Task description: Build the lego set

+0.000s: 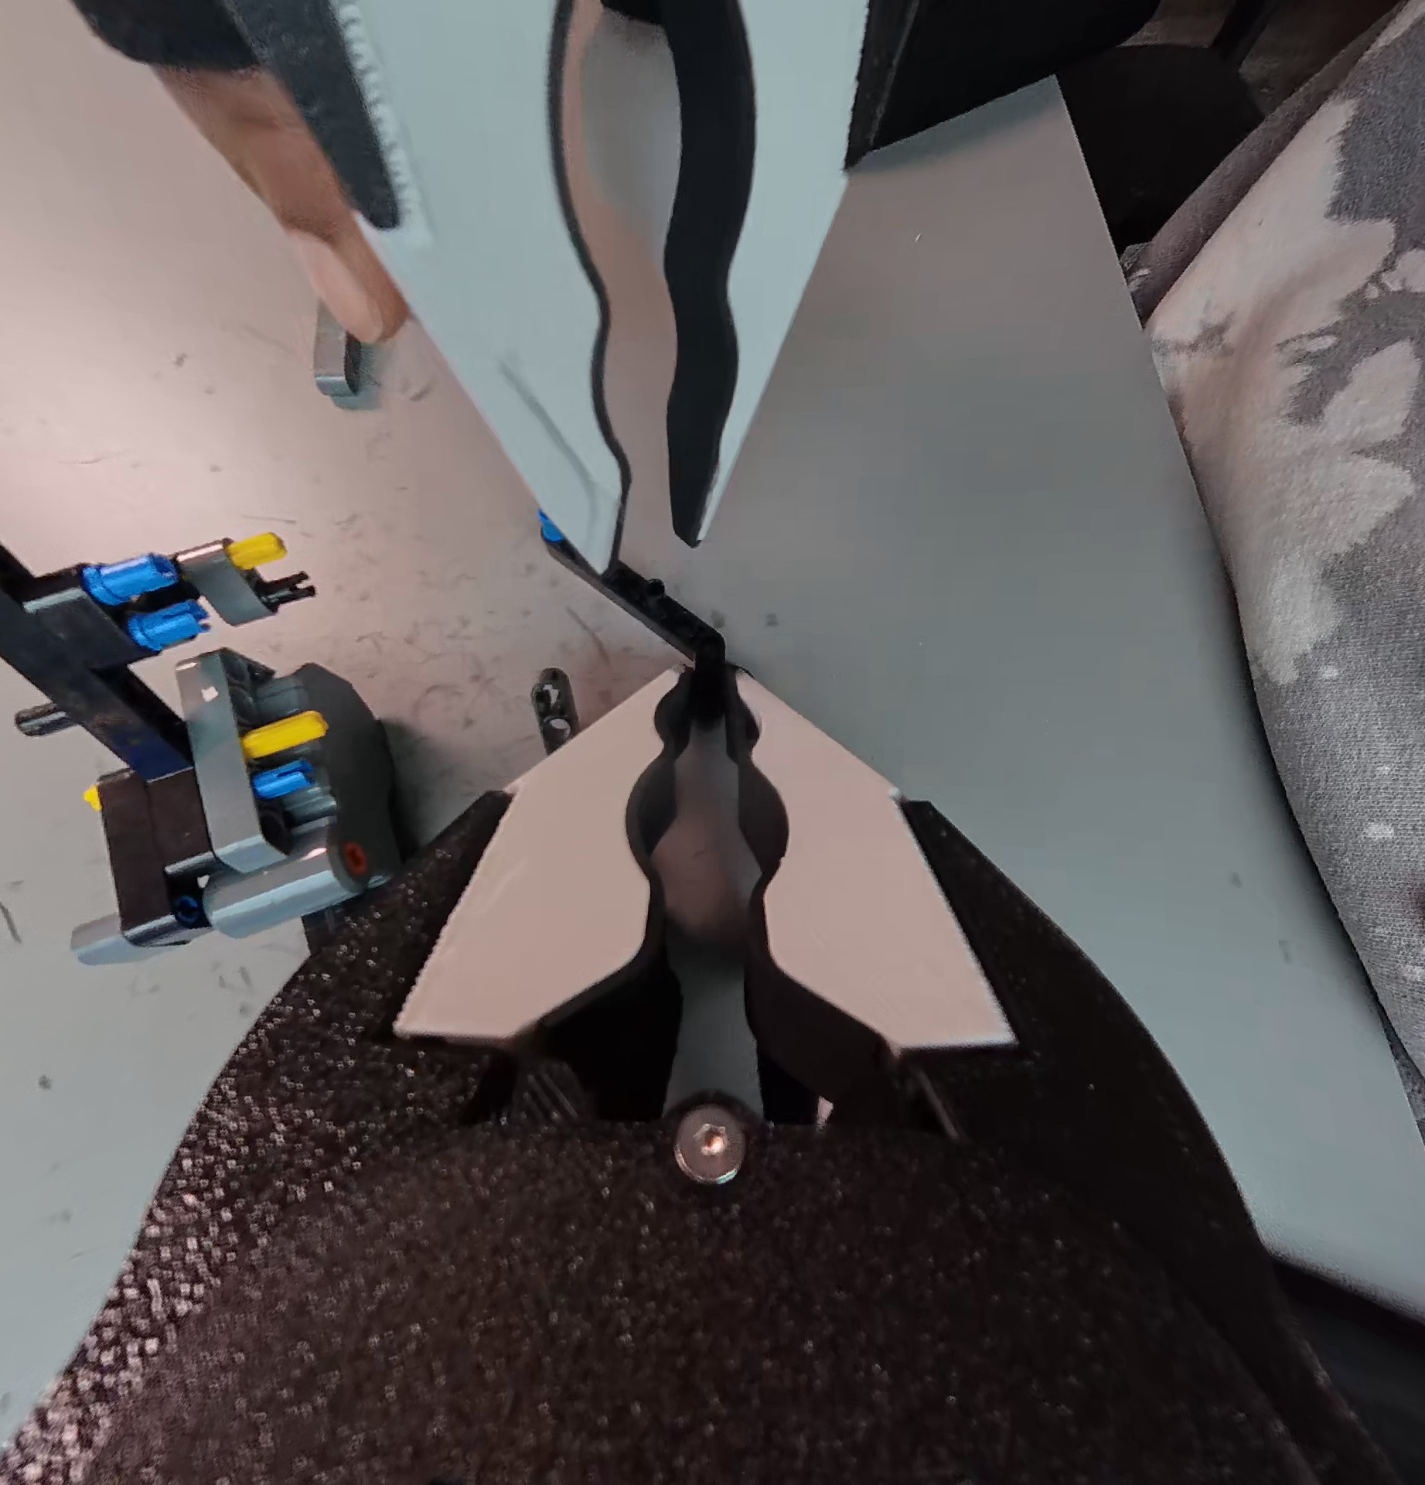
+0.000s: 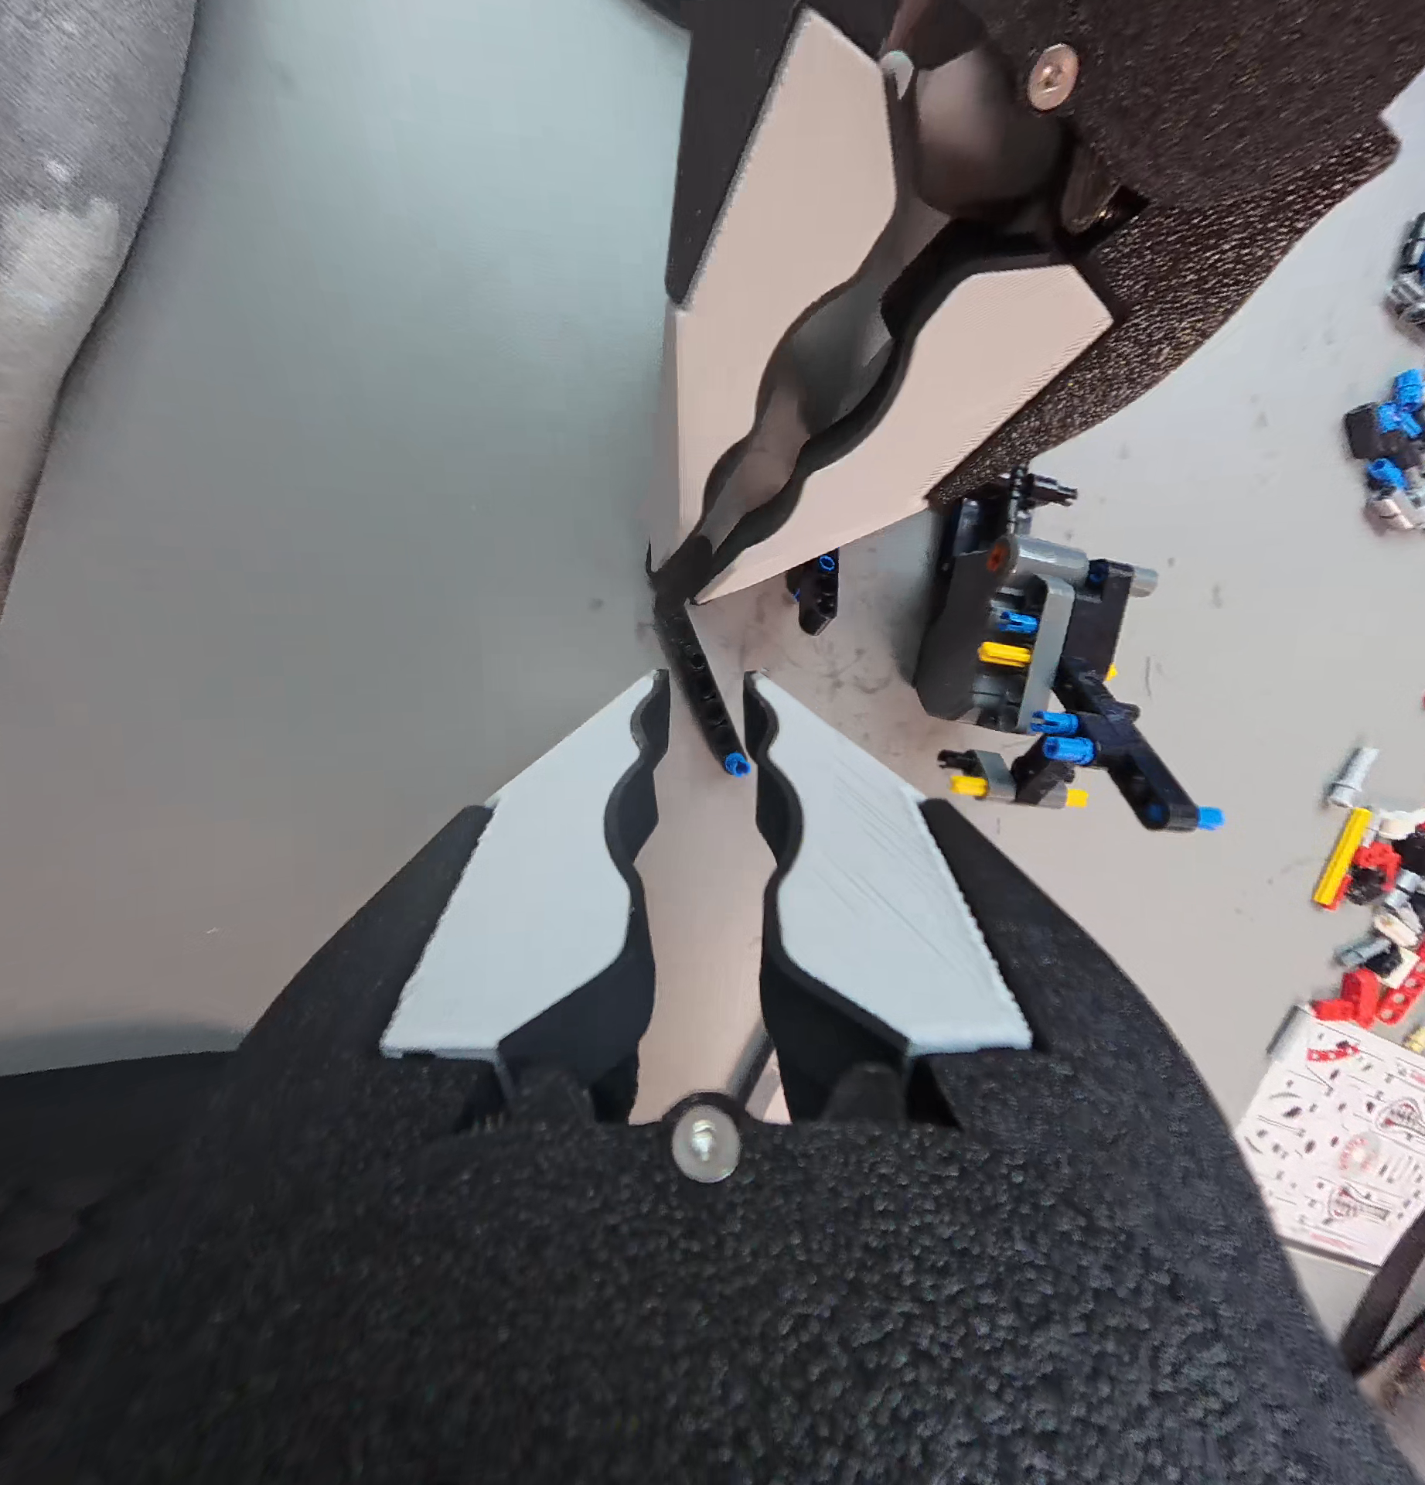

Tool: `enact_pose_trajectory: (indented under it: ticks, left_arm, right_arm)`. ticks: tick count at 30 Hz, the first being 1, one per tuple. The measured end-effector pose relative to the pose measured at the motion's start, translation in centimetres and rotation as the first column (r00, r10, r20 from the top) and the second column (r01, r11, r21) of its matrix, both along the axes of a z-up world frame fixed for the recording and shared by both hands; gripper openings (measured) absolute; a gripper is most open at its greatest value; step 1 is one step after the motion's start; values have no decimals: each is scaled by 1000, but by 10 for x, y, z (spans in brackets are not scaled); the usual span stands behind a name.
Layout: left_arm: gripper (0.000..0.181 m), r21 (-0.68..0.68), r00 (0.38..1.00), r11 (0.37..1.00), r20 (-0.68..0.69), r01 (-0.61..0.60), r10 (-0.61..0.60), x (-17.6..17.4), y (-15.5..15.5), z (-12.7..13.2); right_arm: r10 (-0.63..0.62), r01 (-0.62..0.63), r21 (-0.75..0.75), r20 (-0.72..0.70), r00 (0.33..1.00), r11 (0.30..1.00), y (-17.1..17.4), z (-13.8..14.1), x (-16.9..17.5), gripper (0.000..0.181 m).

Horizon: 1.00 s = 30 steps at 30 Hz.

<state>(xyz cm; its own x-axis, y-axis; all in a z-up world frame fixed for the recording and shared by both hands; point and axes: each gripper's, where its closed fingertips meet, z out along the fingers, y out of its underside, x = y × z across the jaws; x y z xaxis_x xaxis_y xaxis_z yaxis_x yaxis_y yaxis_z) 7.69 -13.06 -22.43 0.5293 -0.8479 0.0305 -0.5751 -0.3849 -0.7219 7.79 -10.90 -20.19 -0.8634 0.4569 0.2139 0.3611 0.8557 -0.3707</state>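
Note:
My left gripper (image 1: 705, 679) is shut on one end of a thin black holed beam (image 1: 653, 599). The beam runs away up-left to a blue pin (image 1: 547, 524) in its far end. In the right wrist view the left gripper (image 2: 673, 574) comes in from the top and holds the beam (image 2: 697, 683) out between the fingers of my right gripper (image 2: 706, 679). The right jaws stand open on either side of the beam, and the blue pin (image 2: 737, 767) points back between them. The right gripper (image 1: 661, 522) shows from above in the left wrist view.
A part-built grey, black, blue and yellow assembly (image 1: 235, 763) (image 2: 1030, 643) lies on the grey table (image 1: 211, 402). A short black beam (image 1: 552, 699) (image 2: 817, 595) lies near the grippers. A person's finger (image 1: 347, 273) rests over a grey piece (image 1: 339, 366). Loose blue and black parts (image 2: 1408, 434), red parts (image 2: 1408, 908) and a sticker sheet (image 2: 1351, 1141) lie to the right. Grey mottled fabric (image 1: 1335, 562) borders the table. Only a small space, under 4 cm, lies between the two pairs of fingers.

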Motion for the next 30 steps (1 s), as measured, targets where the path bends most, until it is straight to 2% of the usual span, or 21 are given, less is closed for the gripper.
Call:
enact_pose_trajectory:
  ticks: [4, 9, 16, 21, 23, 24, 25, 26, 30]
  left_arm:
    - [7, -2, 1000, 1000, 1, 0, 0, 0, 0, 0]
    - [7, 1, 1000, 1000, -1, -1, 1, 0, 0, 0]
    - [7, -11, 1000, 1000, 7, -1, 1, 0, 0, 0]
    - [7, -7, 1000, 1000, 5, -1, 1, 0, 0, 0]
    - [7, 2, 1000, 1000, 0, 0, 0, 0, 0, 0]
    - [7, 11, 1000, 1000, -6, 4, -4, 0, -1, 0]
    - [7, 24, 1000, 1000, -14, 15, -15, -1, -1, 0]
    - [7, 39, 999, 999, -23, 33, -32, -1, -2, 0]
    - [7, 79, 992, 990, -61, 117, -112, -4, -7, 1]
  right_arm:
    - [2, 0, 24, -80, 997, 1000, -8, -3, 1, 14]
    - [17, -9, 89, -96, 995, 996, -4, -11, 1, 6]
    - [174, -123, 304, -149, 973, 945, -2, -12, -1, 2]
    - [198, -137, 350, -145, 969, 927, -1, -12, -2, 2]
    - [138, -88, 285, -161, 977, 955, -2, -12, -2, 2]
    - [81, -47, 208, -156, 985, 977, -3, -12, -1, 8]
    - [9, 7, 114, -144, 990, 993, -4, -10, 0, 21]
    - [-66, 69, 17, -153, 986, 997, -5, -2, -3, 25]
    - [-273, 229, -237, -174, 946, 944, 6, 27, -15, 23]
